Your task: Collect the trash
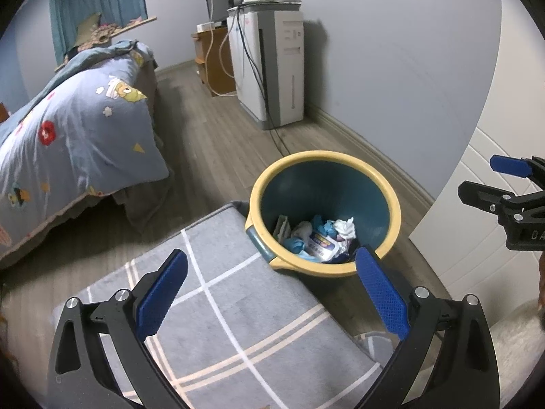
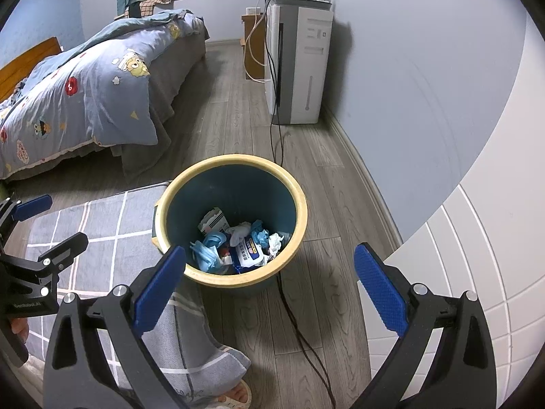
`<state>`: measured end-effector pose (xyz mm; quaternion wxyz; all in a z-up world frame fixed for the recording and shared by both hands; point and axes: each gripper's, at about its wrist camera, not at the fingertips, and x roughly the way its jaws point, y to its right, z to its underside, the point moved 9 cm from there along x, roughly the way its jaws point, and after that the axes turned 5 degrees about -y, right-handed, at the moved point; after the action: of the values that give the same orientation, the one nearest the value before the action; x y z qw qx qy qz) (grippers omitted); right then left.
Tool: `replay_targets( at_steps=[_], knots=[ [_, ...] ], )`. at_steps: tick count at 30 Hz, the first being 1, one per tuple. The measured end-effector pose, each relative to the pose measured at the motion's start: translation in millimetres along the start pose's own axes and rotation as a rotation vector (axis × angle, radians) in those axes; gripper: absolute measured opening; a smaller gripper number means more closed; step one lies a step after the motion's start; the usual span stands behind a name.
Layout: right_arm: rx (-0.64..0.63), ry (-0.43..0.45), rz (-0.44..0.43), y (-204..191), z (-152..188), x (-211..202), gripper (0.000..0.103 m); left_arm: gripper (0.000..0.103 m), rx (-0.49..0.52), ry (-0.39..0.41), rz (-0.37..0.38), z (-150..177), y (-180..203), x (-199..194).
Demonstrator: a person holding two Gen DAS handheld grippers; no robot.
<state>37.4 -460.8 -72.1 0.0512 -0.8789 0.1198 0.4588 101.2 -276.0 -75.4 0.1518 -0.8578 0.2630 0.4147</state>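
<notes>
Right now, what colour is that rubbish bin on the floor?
The rubbish bin is dark teal inside with a pale yellow rim, clearest in the right wrist view.

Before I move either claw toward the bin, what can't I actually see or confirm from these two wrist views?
- Bin depth: the top trash covers whatever lies below, both views.
- Wipes pack print: too small to read.
- Black cable: passes behind the bin, then leaves the bottom edge, right view.
- Right claw body: cut off by the frame in the left view.
- Floor under the grey rug: covered.
</notes>
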Motion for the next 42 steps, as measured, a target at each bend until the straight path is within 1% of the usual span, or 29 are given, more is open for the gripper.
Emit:
replay_targets(
  at_steps=[14, 42],
  knots=[
    [0.003, -0.004, -0.002, 2.5, 0.3, 1.5, 0.097, 0.098, 0.003, 0.001, 0.017, 3.1, 0.0, 1.2],
    [0.002, -0.007, -0.002, 3.2, -0.8, 1.9, 0.097, 0.098, 0.001, -0.007, 0.028, 2.0, 4.5, 2.7]
  ],
)
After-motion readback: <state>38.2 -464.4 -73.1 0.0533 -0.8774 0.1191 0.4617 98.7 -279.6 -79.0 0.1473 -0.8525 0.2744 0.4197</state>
